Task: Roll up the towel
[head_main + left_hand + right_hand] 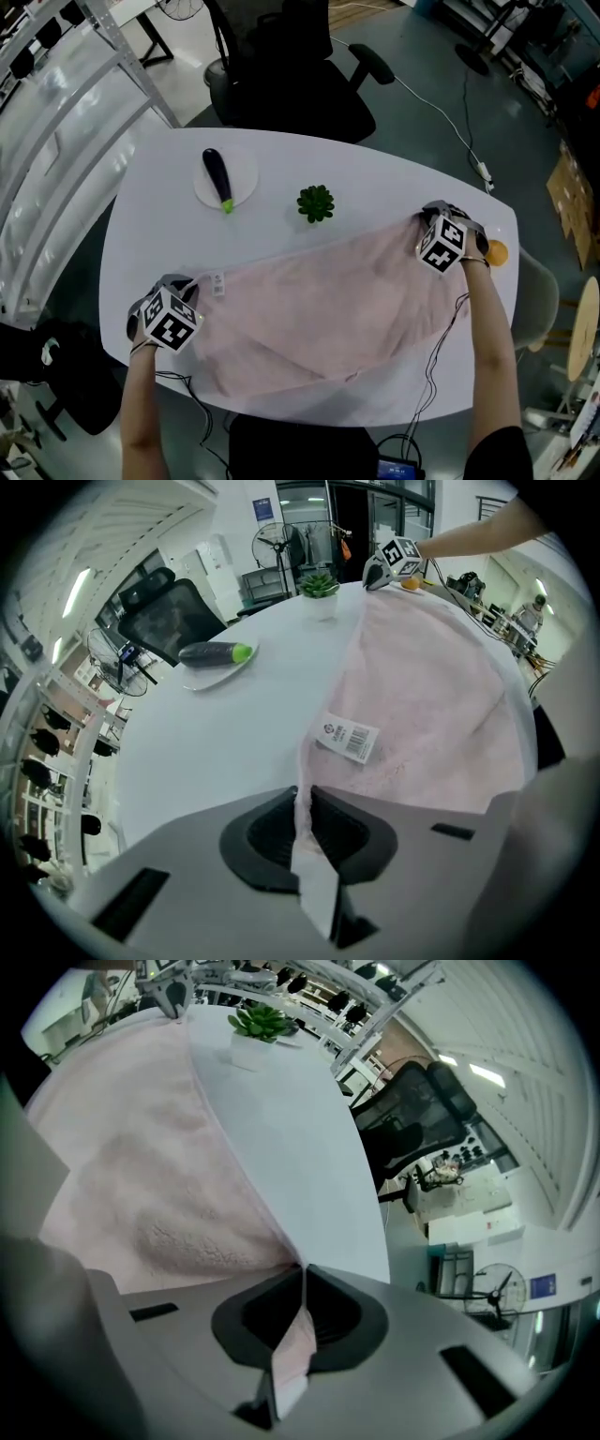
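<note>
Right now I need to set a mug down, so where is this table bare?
Bare table lies at the left end, between the plate and the left gripper, and along the far edge from the plant to the right gripper. The towel covers most of the near half.

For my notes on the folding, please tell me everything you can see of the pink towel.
The towel is pale pink and looks soft and fleecy. It lies spread and creased on the white table. A white barcode label sits near its left corner. The left gripper and the right gripper each have their jaws shut on one corner of its far edge.
</note>
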`<state>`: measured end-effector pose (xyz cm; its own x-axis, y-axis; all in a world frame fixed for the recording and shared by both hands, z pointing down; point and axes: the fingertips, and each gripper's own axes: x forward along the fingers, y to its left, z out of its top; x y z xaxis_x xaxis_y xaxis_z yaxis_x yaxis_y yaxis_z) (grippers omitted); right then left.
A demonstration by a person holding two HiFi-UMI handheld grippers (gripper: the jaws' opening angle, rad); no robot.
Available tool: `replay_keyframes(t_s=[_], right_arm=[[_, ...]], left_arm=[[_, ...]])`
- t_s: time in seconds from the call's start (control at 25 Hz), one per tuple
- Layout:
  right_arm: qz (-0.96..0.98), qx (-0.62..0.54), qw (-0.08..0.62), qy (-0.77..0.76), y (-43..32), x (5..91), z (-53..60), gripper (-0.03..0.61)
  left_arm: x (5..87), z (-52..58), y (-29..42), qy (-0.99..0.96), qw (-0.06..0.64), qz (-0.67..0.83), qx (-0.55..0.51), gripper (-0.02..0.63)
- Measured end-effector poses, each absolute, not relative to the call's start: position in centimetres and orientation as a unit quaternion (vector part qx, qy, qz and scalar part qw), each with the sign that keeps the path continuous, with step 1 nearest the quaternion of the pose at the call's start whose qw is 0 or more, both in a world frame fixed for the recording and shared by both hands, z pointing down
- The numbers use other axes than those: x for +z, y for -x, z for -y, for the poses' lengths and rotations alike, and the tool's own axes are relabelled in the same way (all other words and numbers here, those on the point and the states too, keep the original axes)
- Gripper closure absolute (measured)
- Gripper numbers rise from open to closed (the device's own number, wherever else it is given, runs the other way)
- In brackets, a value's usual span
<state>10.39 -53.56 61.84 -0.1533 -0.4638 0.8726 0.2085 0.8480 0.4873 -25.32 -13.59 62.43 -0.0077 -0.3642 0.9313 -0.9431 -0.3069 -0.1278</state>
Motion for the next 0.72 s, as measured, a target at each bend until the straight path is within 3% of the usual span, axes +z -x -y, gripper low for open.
replay_keyframes(t_s=[0.16,0.32,0.48,0.6,0.72], right_arm=[[0.707,-0.259,0.649,-0.106,-10.2,61.2,53.9,0.544],[0.719,-0.249,0.632,-0.148,-10.1,59.2,53.9,0.37],[0.755,-0.225,0.595,-0.16,-9.9,57.0,52.9,0.27],[0.766,-0.23,0.581,-0.151,-10.3,54.9,51.4,0.186],[0.775,-0.239,0.565,-0.149,-11.2,53.0,49.6,0.181]], left_arm=[[62.3,13.6,25.5,-0.629,0.286,0.527,0.494,0.564],[61.2,14.1,25.8,-0.622,0.279,0.556,0.475,0.423],[59.5,14.1,25.7,-0.617,0.271,0.587,0.45,0.304],[57.6,13.7,25.4,-0.614,0.257,0.602,0.441,0.295],[55.8,13.0,24.5,-0.615,0.245,0.612,0.432,0.281]])
